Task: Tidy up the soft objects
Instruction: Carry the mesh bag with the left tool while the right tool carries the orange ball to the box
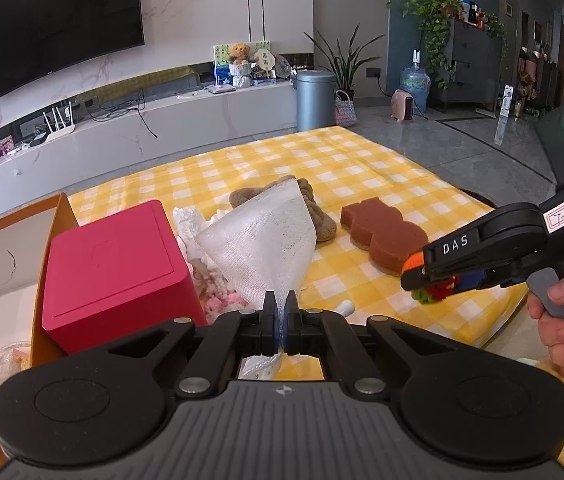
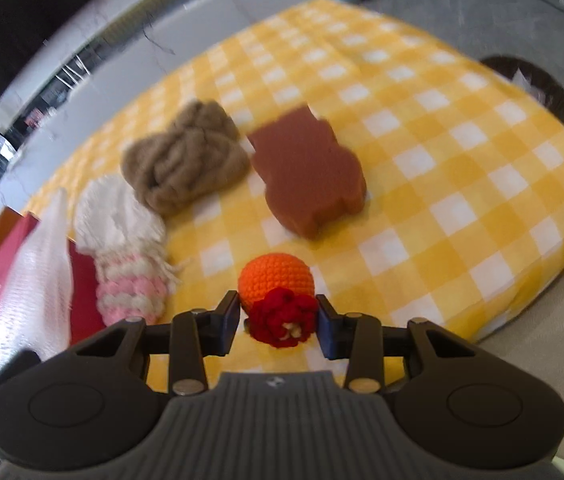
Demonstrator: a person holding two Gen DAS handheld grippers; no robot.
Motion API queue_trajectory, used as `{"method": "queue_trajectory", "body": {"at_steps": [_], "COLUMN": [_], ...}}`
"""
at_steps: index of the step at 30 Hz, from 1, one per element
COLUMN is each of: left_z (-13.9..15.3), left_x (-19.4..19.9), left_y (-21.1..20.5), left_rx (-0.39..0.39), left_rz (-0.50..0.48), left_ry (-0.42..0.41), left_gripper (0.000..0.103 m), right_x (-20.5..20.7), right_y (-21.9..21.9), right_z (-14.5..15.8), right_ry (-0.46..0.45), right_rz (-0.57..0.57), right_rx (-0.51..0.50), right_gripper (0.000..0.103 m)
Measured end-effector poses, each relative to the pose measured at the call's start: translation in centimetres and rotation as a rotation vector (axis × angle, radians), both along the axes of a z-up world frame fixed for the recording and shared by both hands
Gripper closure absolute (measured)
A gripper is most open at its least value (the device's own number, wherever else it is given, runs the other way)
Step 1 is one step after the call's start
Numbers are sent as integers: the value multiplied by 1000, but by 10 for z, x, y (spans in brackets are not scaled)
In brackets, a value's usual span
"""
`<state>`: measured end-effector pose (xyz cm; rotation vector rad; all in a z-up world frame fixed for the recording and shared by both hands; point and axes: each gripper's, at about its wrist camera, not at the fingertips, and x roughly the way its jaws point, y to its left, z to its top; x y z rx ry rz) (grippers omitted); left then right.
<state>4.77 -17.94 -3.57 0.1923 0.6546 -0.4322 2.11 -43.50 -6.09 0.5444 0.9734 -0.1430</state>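
— What lay on the yellow checked tablecloth (image 1: 362, 168)?
— A brown sponge (image 2: 310, 172) beside tan yarn (image 2: 185, 164).
— And the grippers?
— The left gripper (image 1: 280, 312) pinched white mesh cloth (image 1: 261, 240); the right gripper (image 2: 277, 320) clasped the crocheted toy (image 2: 277, 296).

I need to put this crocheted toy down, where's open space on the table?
Bare checked cloth lies right of the brown sponge and beyond it to the far edge. It is crowded left: tan yarn, the white-and-pink knit and red box.
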Motion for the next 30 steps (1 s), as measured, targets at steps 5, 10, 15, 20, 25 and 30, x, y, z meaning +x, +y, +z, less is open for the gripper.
{"method": "queue_trajectory", "body": {"at_steps": [5,10,15,20,25,30], "left_z": [9,24,45,70,95,115], "left_x": [-1,-4,-6,-3,0,1], "left_y": [2,5,16,38,62,76], "left_rx": [-28,-68,-114,-170,-244,-241], "left_rz": [-18,-27,-16,7,-8,-4], "left_ry": [5,-20,-58,-95,-126,-164], "left_gripper": [101,101,101,101,101,101], "right_x": [-8,-17,-23,-28,-29,-26], "right_y": [-1,1,8,20,35,46], "right_z": [14,28,43,58,77,97], "right_ry": [-83,-159,-228,-298,-375,-459], "right_rz": [-34,-53,-40,-24,-38,-115], "right_rx": [-16,-27,-19,-6,11,41], "right_gripper": [64,64,64,64,64,64]}}
